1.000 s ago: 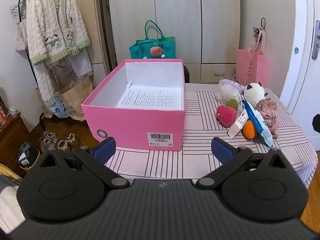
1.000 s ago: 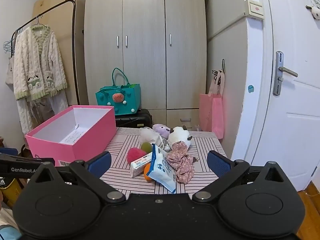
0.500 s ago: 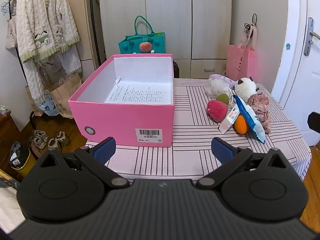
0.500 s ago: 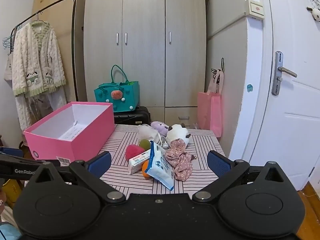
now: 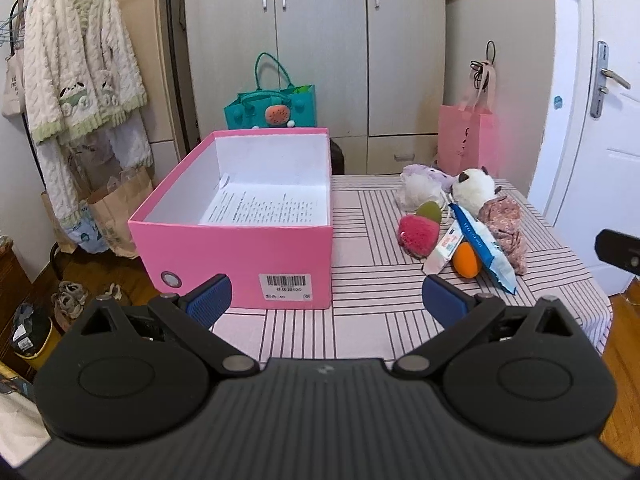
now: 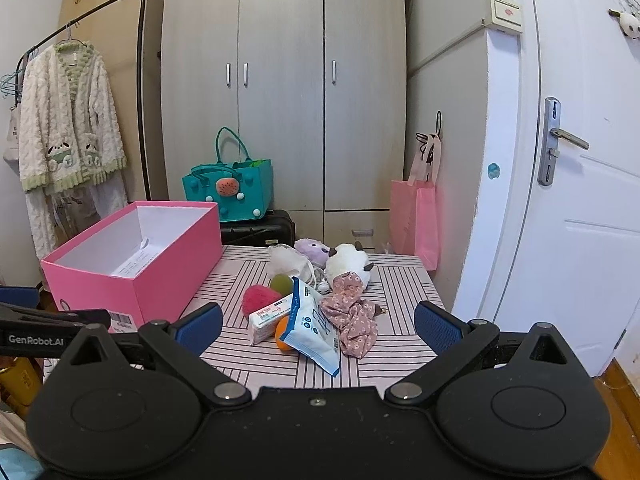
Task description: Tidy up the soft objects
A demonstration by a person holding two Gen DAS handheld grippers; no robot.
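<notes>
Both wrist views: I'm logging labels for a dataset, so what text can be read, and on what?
"GenRobot.AI": on the left gripper, seen from the right wrist.
Barcode label on the pink box: digits too blurred.
Printed sheet inside the box: too small.
Blue-white packet and small white pack: print unreadable.

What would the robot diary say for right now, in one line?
stage: start, nothing grabbed | left gripper: open, empty | right gripper: open, empty | pink box: holds only a paper | soft toys: piled on table

A table (image 5: 360, 280) with a pink striped cloth holds an open pink box (image 5: 256, 240). Right of the box lies a heap of soft toys (image 5: 460, 220).
</notes>
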